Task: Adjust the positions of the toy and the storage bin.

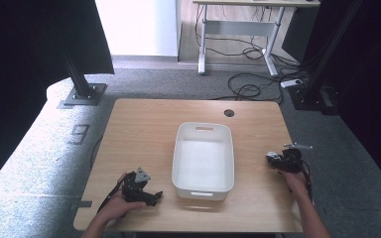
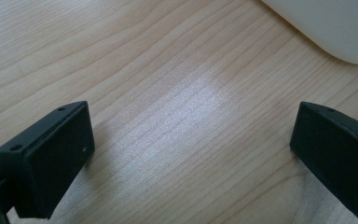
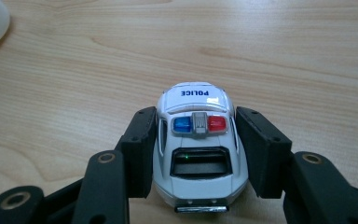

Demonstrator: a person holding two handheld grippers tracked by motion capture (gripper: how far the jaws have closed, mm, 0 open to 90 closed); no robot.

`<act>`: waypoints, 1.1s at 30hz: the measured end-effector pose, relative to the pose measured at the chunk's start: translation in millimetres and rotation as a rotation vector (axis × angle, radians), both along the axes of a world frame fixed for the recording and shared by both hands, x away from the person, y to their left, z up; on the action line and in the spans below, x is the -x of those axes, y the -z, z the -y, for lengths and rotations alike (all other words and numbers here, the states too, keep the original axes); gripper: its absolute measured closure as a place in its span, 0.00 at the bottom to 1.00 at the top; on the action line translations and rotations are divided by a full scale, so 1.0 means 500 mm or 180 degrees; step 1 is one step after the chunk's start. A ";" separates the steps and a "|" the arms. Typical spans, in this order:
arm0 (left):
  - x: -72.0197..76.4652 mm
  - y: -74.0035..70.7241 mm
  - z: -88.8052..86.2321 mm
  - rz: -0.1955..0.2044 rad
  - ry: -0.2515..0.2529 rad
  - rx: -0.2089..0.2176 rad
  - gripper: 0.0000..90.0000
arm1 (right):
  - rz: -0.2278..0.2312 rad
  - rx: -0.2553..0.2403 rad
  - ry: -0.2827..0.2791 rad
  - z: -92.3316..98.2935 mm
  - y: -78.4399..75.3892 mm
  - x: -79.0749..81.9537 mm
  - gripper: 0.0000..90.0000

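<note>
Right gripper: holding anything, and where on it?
Yes. The right gripper is shut on the toy police car, pads against its two flanks, about mid-body. The left gripper is open, nothing between its jaws.

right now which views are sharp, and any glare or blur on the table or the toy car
Right gripper view: police car sharp, lettering legible. Left gripper view: pale glare patch on the table, jaws slightly soft. High view: grainy, the bin evenly lit, surroundings dark.

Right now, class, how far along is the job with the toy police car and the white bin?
Done: the right gripper has its jaws closed on the sides of the toy police car, which looks to be on the table. In hand: that grip, right of the white bin. Left: probably lifting the car into the bin, which looks empty. The left gripper is open over bare wood.
</note>
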State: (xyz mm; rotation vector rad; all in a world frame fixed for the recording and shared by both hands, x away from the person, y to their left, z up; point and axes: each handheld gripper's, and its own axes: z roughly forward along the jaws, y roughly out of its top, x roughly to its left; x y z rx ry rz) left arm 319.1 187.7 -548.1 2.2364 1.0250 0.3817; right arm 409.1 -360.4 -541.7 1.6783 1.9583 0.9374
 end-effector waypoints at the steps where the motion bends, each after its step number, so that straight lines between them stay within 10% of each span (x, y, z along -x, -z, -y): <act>1: 0.000 0.000 0.000 0.0000 0.0002 -0.0001 0.00 | 0.0000 -0.0010 -0.0005 0.001 0.000 0.002 0.55; 33: 0.001 0.000 -0.001 0.0002 0.0013 -0.0004 0.00 | -0.0100 0.0026 -0.0292 -0.109 -0.007 0.081 0.55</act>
